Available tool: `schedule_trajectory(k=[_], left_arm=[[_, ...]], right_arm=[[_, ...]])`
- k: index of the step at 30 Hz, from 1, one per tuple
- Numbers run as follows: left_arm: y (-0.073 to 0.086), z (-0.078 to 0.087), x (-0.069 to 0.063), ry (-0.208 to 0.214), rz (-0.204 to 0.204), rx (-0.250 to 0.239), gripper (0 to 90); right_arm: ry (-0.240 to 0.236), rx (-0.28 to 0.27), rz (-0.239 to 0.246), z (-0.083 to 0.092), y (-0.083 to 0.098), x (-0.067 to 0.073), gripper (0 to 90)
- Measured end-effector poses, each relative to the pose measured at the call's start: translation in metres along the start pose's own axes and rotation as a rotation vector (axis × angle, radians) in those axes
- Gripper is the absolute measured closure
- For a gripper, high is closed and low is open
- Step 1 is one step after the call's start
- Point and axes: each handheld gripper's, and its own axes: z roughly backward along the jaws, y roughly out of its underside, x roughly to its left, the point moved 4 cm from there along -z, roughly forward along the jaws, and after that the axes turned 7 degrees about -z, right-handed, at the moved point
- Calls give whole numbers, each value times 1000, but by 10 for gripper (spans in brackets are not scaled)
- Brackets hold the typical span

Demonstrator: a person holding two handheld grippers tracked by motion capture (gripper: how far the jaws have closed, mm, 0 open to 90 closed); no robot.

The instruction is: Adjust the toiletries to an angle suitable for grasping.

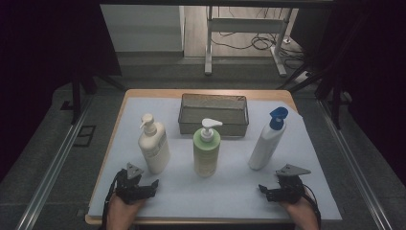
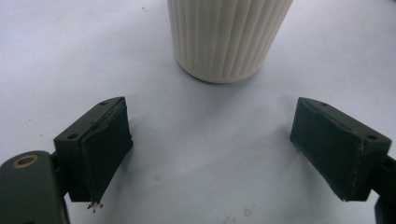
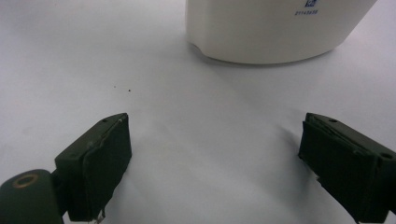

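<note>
While my left gripper [image 1: 143,187] gaped wide and empty, the upright cream bottle [image 1: 153,144] stood just ahead, nearer than to my equally wide right gripper [image 1: 275,190].

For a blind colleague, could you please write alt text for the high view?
Three pump bottles stand in a row on a white sheet: cream, green, and white with a blue pump. A mesh basket sits behind them. Two open grippers, left and right, rest near the front edge.

High cam overhead; gripper cams low, close.
</note>
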Motion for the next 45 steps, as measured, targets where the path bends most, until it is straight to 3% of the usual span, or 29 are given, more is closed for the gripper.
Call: schedule_trajectory(k=[29, 33, 35, 42, 45], left_arm=[[0, 0, 0, 2, 5, -1, 118], [0, 0, 0, 2, 5, -1, 118], [0, 0, 0, 2, 5, -1, 118], [0, 0, 0, 2, 5, -1, 118], [0, 0, 0, 3, 5, -1, 118]], right_arm=[[-1, 12, -6, 0, -2, 0, 95], [0, 22, -11, 2, -3, 1, 144], [-23, 21, -23, 4, -3, 1, 161], [-15, 11, -30, 10, -6, -4, 185], [-18, -3, -64, 14, -8, -9, 282]])
